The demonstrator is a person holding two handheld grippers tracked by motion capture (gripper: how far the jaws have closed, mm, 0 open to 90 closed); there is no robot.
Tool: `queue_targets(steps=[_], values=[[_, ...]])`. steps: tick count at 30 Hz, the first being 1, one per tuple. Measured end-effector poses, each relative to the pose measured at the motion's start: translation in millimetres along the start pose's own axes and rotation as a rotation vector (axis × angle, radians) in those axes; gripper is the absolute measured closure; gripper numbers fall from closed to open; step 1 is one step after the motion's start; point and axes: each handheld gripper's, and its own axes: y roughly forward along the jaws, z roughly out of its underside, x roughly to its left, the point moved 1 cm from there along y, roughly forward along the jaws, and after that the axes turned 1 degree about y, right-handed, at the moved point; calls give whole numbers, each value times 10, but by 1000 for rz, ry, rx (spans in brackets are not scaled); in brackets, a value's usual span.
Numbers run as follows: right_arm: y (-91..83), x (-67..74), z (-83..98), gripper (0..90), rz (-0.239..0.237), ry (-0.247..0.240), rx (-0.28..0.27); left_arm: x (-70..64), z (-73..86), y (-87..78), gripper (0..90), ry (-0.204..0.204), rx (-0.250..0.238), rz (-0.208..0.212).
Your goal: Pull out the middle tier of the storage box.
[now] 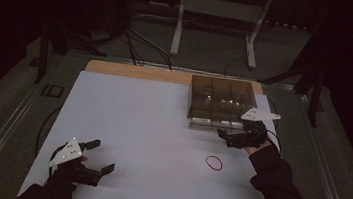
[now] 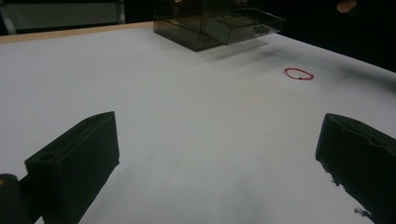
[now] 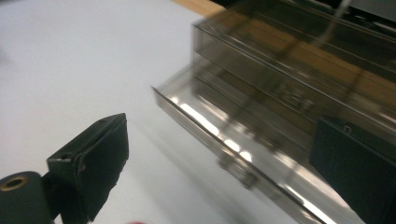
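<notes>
High view — you are hovering right gripper point(image 1: 226, 134), jaws apart and empty, by pulled-out drawer point(image 1: 211, 121), ready for red rubber band point(image 1: 214, 162) — left gripper point(image 1: 100, 157) idling, jaws apart.

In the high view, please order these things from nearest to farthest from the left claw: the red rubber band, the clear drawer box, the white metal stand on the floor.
1. Red rubber band, on the table, to the right of the left claw.
2. Clear drawer box, at the far right of the table.
3. White metal stand, on the floor beyond the table.

White table top point(image 1: 136, 125), bare wooden strip at its far edge point(image 1: 132, 71), metal stand point(image 1: 219, 14) on the floor behind
</notes>
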Motion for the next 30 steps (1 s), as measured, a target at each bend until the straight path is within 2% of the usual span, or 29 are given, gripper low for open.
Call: queue_targets(steps=[2,4,5,6,7,9,10,12,14,16,18,20,22,23,27,30], values=[[2,7,3,58,4,30,-4,12,-1,-19,11,-6,-5,-6],[7,32,24,58,9,15,-6,17,-10,-35,11,-6,-15,-14],[12,38,44,58,5,25,-7,25,-12,-41,11,-11,-22,-13],[21,42,70,58,-15,43,-9,32,-13,-44,11,-14,-21,-15],[25,55,96,58,-27,40,-11,35,-11,-46,11,-12,-19,-19],[29,80,151,59,-10,48,-23,43,-12,-54,11,-23,-23,-23],[34,86,172,59,-45,63,-17,43,-17,-59,11,-20,-27,-24],[25,138,210,59,-30,42,-28,37,-19,-60,11,-18,-26,-24],[22,187,253,59,-51,25,-20,36,-17,-58,11,-17,-21,-27],[23,236,302,59,-47,16,-25,35,-23,-61,11,-19,-27,-27],[18,257,360,59,-93,47,-38,33,-26,-57,11,-14,-27,-27],[14,273,403,59,-81,35,-39,28,-25,-51,11,-12,-21,-26],[3,279,456,59,-90,54,-54,23,-25,-48,11,-9,-18,-24],[6,279,477,59,-98,62,-37,20,-26,-48,11,-8,-19,-24],[-36,313,540,58,-103,67,-23,10,-38,-66,11,-9,-27,-26],[-86,354,565,58,-119,57,-35,3,-47,-83,11,-8,-34,-27]])
